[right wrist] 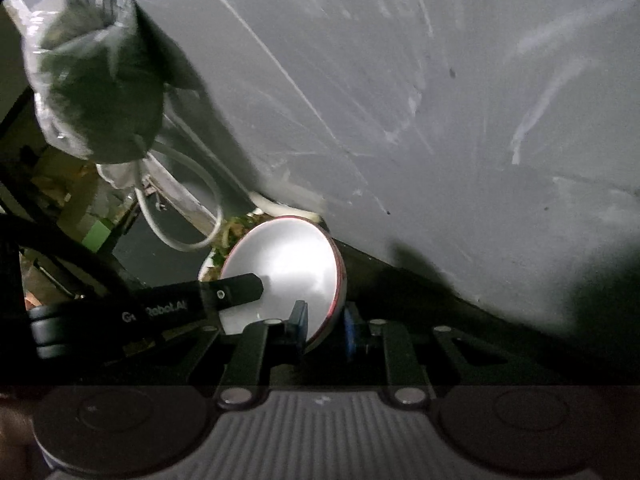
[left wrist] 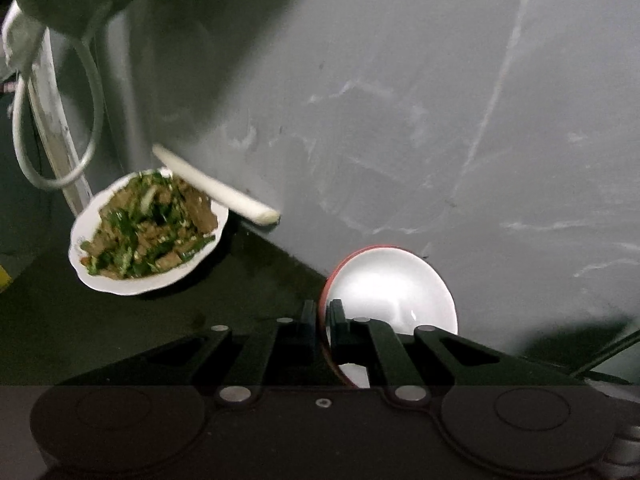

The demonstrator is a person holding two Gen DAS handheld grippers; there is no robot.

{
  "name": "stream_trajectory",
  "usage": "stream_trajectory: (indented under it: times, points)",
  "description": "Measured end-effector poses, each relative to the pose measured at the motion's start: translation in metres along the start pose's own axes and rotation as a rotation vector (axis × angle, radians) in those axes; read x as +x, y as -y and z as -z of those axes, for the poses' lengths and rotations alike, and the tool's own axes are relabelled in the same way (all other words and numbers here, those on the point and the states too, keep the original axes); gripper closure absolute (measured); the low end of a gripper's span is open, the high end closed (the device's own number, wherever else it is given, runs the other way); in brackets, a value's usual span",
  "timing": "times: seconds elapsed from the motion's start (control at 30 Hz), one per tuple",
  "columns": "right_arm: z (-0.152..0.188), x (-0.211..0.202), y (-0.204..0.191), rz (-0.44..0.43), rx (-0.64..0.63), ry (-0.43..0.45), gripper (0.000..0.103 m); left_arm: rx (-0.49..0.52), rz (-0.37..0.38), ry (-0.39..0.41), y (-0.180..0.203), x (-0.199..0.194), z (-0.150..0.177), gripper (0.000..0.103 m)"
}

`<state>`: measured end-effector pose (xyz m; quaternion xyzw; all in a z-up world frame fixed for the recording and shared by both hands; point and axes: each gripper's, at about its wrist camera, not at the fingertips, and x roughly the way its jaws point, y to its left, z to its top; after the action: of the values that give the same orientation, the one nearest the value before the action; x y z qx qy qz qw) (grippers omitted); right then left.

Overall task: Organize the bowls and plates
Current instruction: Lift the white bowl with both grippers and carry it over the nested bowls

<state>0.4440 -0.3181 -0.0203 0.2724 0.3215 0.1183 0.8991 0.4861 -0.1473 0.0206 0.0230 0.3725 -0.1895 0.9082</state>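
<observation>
Bowl in a two-handed grip — both grippers working its rim.

Left to right: one plate of stir-fried greens (left wrist: 146, 232) sits on the dark counter (left wrist: 120, 332), one white stalk (left wrist: 216, 186) beside it. The left gripper (left wrist: 322, 320) is pinched tight on the red-rimmed bowl (left wrist: 394, 290), tilting it up; the right gripper (right wrist: 324, 330) — jaws part-open — straddles the opposite edge, likely for a handover.

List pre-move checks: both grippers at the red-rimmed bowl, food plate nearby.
1. Left gripper fingers clamp the rim of the red-rimmed white bowl: ok.
2. Right gripper fingers straddle the same rim, gap visible: not ok, not gripping.
3. Bowl empty: ok.
4. White scalloped plate of green stir-fried food clear of bowl: ok in left view.
5. White stalk resting on plate rim: cannot tell.
</observation>
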Motion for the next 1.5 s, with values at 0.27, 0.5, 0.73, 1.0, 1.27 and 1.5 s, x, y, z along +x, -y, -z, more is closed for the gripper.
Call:
stream_trajectory:
  times: [0.27, 0.5, 0.73, 1.0, 1.27, 1.5]
  points:
    - [0.020, -0.059, -0.019, 0.005, -0.013, 0.073, 0.083, 0.035, 0.024, 0.074, 0.017, -0.055, 0.018, 0.098]
    - [0.051, -0.109, -0.035, 0.015, -0.015, 0.123, 0.083, 0.061, 0.051, 0.118, 0.030, -0.103, 0.045, 0.098]
    - [0.085, -0.153, -0.045, 0.015, -0.017, 0.153, 0.083, 0.091, 0.060, 0.138, 0.041, -0.146, 0.075, 0.098]
    - [0.102, -0.185, -0.050, 0.037, -0.034, 0.144, 0.083, 0.093, 0.084, 0.140, 0.054, -0.174, 0.101, 0.098]
    - [0.113, -0.208, -0.034, 0.043, -0.079, 0.072, 0.083, 0.050, 0.114, 0.130, 0.070, -0.182, 0.127, 0.098]
    - [0.126, -0.197, -0.015, 0.036, -0.099, -0.060, 0.083, -0.032, 0.094, 0.068, 0.072, -0.169, 0.155, 0.098]
